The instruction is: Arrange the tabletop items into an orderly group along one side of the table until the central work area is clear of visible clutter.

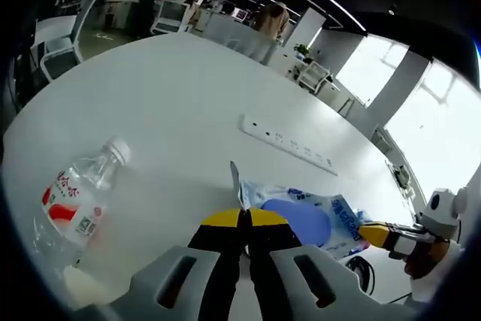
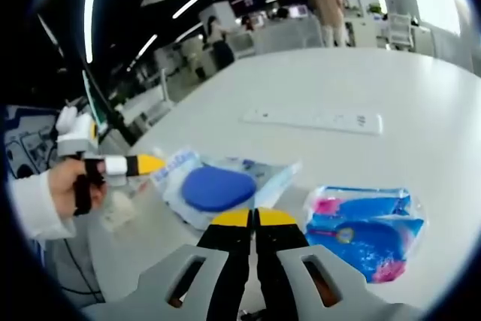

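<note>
Looking along the left gripper (image 1: 246, 219), we see its yellow-tipped jaws pressed together, meeting at the near edge of a clear packet with a blue pad (image 1: 301, 219); whether they pinch the wrapper or merely touch it we cannot tell. To the left on the white table (image 1: 173, 88) lies a water bottle (image 1: 75, 201) on its side, red label up and cap pointing away. Farther off, a white power strip (image 1: 289, 143) lies across the table beyond the packet. At the right edge the other gripper's yellow tip touches the packet's right end.

In the right gripper view, the right gripper (image 2: 254, 219) has its jaws closed too, tips at the near edge of the same blue-pad packet (image 2: 218, 186). Just right of the jaws lies a second packet, blue and pink (image 2: 364, 231), apart from the first. The power strip (image 2: 312, 119) lies farther away. At left a hand (image 2: 71, 182) in a white sleeve holds the left gripper level, its yellow tip against the packet's left end. People stand in the office beyond the table.
</note>
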